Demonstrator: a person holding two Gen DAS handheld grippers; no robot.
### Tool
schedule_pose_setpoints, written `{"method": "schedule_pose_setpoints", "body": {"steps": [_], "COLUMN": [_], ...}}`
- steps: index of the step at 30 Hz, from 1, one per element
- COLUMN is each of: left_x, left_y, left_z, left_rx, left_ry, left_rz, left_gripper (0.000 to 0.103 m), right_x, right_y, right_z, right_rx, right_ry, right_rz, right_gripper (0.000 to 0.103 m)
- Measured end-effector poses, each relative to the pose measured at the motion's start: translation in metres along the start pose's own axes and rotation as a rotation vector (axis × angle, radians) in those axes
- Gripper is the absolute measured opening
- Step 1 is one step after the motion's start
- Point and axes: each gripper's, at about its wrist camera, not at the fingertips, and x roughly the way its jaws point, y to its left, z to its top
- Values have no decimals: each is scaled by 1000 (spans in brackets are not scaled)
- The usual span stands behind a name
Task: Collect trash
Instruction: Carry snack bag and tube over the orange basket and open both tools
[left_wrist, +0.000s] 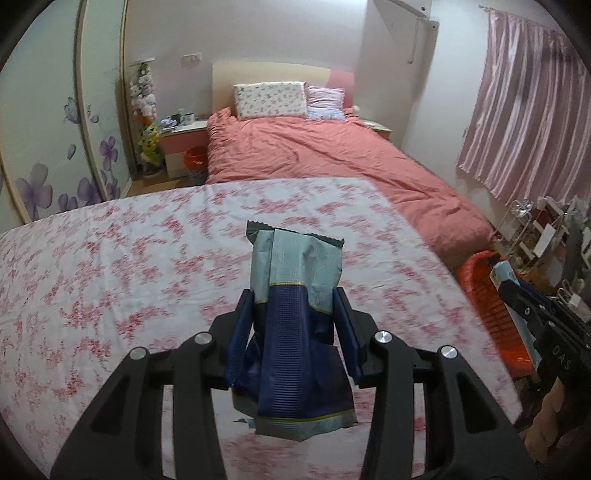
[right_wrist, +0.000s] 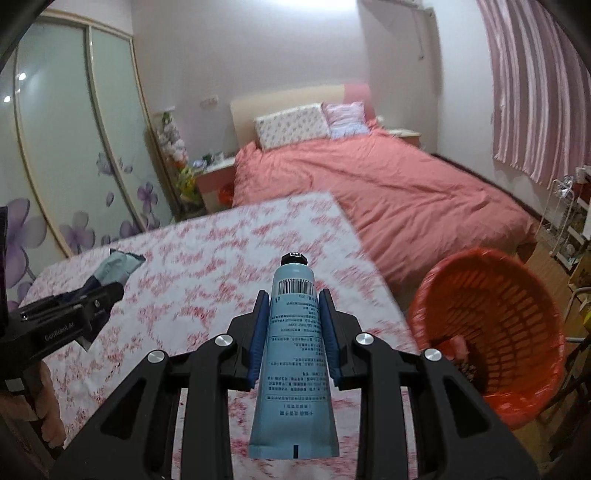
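My left gripper (left_wrist: 295, 306) is shut on a blue and teal snack wrapper (left_wrist: 295, 280) and holds it above the table with the floral cloth (left_wrist: 110, 258). My right gripper (right_wrist: 294, 306) is shut on a light blue tube (right_wrist: 293, 332) with a black cap, held above the same table (right_wrist: 203, 258). An orange trash basket (right_wrist: 517, 302) stands on the floor to the right of the table; it also shows in the left wrist view (left_wrist: 487, 295). The left gripper with the wrapper (right_wrist: 114, 267) shows at the left of the right wrist view.
A bed with a pink duvet (left_wrist: 314, 155) stands beyond the table. A nightstand (left_wrist: 184, 140) and a small orange bin (left_wrist: 195, 158) are at its left. A wardrobe with flower doors (left_wrist: 55, 147) is on the left, pink curtains (left_wrist: 528, 110) and a wire rack (left_wrist: 535, 229) on the right.
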Motion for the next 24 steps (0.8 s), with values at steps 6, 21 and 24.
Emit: {"method": "schedule_pose_setpoints", "body": {"steps": [6, 21, 24], "left_x": [-13, 10, 25], "left_y": [-48, -202, -233], "left_z": [4, -5, -8], "left_rx": [32, 168, 193], "left_ry": [-24, 18, 44], "left_rz": [-77, -286, -321], "left_gripper": [43, 43, 43], "right_x": [-29, -40, -36], "right_y": [-35, -141, -160], "right_z": [4, -3, -3], "right_rx": [40, 194, 226], "right_ry": [-70, -101, -99], "right_rz": [-64, -181, -183], "right_gripper": [28, 28, 28]}}
